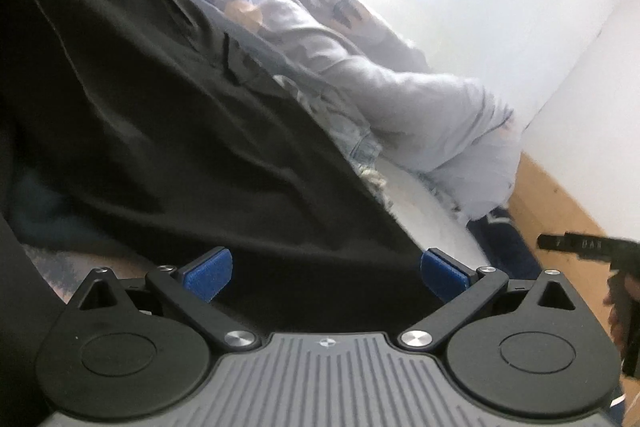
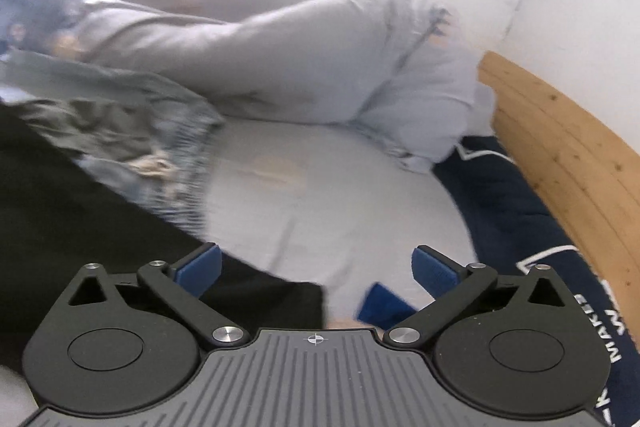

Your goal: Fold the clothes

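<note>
A black garment lies spread over the white sheet and fills the left of the left wrist view. My left gripper is low over its near edge. Its blue pads stand wide apart, with black cloth lying loose between them and nothing pinched. My right gripper hangs open above the bare sheet, beside the corner of the black garment. A small blue piece shows just under its jaws; I cannot tell what it is.
A heap of grey clothes and frayed denim lies further back on the bed. A navy garment with white lettering runs along the wooden bed frame by the white wall. A hand with a black device shows at the right edge.
</note>
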Demonstrator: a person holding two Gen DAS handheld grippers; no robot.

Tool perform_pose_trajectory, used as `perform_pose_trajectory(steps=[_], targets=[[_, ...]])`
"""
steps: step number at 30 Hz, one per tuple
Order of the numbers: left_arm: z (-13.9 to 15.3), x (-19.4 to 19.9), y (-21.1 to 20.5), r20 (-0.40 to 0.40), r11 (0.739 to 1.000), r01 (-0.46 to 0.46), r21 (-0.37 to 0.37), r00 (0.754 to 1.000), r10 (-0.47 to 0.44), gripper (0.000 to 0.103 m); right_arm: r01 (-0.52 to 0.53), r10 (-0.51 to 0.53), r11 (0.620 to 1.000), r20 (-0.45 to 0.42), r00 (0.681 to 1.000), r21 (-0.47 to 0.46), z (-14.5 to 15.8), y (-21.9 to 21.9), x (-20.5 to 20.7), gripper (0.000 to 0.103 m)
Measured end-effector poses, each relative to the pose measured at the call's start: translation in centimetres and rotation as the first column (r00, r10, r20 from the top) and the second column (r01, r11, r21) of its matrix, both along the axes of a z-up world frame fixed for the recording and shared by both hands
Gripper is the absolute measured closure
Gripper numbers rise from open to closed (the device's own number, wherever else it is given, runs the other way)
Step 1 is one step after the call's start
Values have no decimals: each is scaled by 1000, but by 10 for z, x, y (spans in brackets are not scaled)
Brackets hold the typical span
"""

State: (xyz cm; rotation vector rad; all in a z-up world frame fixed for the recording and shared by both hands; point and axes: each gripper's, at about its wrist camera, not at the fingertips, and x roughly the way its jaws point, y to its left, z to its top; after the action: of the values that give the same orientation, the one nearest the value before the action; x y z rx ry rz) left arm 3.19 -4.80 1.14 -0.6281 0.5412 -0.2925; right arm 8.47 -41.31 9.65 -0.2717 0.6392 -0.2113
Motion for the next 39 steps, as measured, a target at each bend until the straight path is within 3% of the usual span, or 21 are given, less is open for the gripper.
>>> perform_pose_trajectory(steps=[7, 14, 19, 21, 24, 26, 28, 30, 33, 36, 38, 39], targets=[[27, -9, 32, 55, 993, -47, -106, 997, 53, 0, -116, 116, 993, -26, 993, 3, 35, 60, -15, 0], [52, -13, 99, 89, 955, -147, -258, 981, 175, 0, -247, 247, 969, -3, 969, -6, 83, 142, 0, 0], [55, -13, 160, 98, 916, -272, -296, 945, 312, 0, -395, 395, 919, 6, 919, 15, 94, 227, 47, 0], [47, -13, 187, 44, 880, -360, -309, 919, 391, 0, -456, 457, 889, 5, 890, 26, 94, 264, 69, 0], [31, -11, 221, -59, 823, -450, -346, 886, 460, 0, -557, 557, 828, 7, 830, 60, 82, 327, 101, 0], [25, -11, 236, -90, 800, -473, -370, 875, 476, 0, -601, 605, 794, -14, 796, 96, 67, 366, 125, 0], [28, -11, 244, -53, 807, -452, -381, 882, 469, 0, -632, 642, 763, -41, 766, 134, 49, 404, 148, 0], [36, -11, 248, 34, 827, -416, -379, 887, 461, 0, -652, 668, 740, -71, 740, 163, 31, 436, 171, 0], [41, -9, 254, 83, 836, -436, -334, 870, 486, 0, -661, 694, 715, -112, 711, 231, 7, 473, 203, 0], [25, 2, 262, -64, 813, -507, -285, 857, 512, 0, -647, 707, 697, -147, 692, 310, -14, 494, 230, 0], [7, 14, 269, -204, 803, -534, -264, 845, 495, 0, -629, 704, 702, -187, 686, 333, -31, 505, 244, 0], [0, 18, 269, -229, 804, -535, -258, 843, 487, 0, -622, 701, 706, -211, 681, 338, -42, 511, 249, 0]])
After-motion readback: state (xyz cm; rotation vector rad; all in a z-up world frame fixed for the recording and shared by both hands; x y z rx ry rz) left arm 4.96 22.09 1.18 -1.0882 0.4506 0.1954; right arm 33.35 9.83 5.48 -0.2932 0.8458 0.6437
